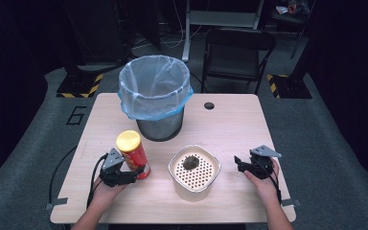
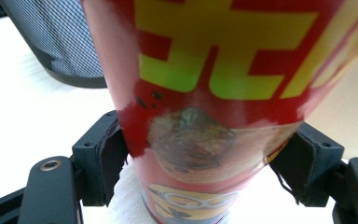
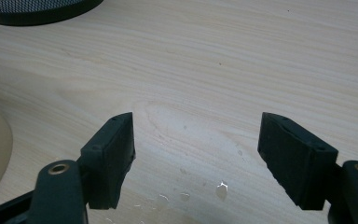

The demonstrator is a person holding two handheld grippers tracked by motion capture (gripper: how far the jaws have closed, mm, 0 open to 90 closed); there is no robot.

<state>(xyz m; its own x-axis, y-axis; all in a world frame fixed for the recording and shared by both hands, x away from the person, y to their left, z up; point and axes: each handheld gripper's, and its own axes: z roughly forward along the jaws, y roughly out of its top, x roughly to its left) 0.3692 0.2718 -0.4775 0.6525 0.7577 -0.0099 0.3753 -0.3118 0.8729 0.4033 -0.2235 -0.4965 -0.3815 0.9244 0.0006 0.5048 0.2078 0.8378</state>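
The left tongs (image 1: pixel 133 176) have their jaws on either side of the lower body of a red chip can (image 1: pixel 133 154). In the left gripper view both pads sit against the can's (image 2: pixel 205 93) sides, so the tongs (image 2: pixel 205 163) are clenched on it. The can stands upright on the desk (image 1: pixel 230 124) with its yellow lid on, near the desk's left front, just in front of a mesh waste bin (image 1: pixel 155 98) lined with a pale blue bag. To the right of the can, near the front middle of the desk, is a cream bowl (image 1: pixel 194 170) with a perforated insert, and a dark lump (image 1: pixel 190 162) lies in it. Farther right, the right tongs (image 1: pixel 238 163) are held low over the desk, beside the bowl but apart from it. In the right gripper view these tongs (image 3: pixel 196 144) are spread wide with nothing between the jaws, above bare wood bearing a few wet spots (image 3: pixel 221 190).
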